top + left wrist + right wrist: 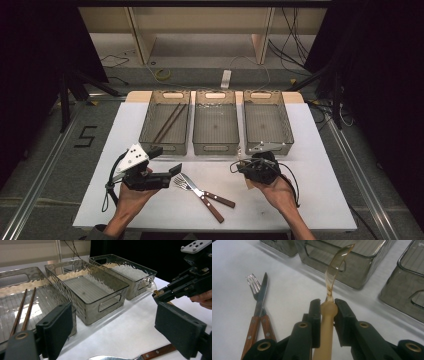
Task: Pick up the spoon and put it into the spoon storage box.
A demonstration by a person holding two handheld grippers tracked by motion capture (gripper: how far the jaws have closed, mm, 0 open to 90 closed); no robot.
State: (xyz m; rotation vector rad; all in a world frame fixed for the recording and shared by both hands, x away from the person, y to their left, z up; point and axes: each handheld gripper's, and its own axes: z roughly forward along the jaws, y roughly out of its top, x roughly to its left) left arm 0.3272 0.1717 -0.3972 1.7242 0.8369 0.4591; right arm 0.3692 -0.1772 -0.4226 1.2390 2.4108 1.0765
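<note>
from above, the right gripper [255,162] holds a see-through spoon [269,146] near the right bin [285,131]. left gripper view: its jaws are spread wide. right gripper view: jaws pinch the spoon [329,305]; next, drop it in.

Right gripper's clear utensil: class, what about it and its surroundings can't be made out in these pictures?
- Clear utensil: handle end cut off by the right gripper view's bottom edge.
- In the high view, the right gripper covers it.
- Fork: tines partly under the knife.
</note>
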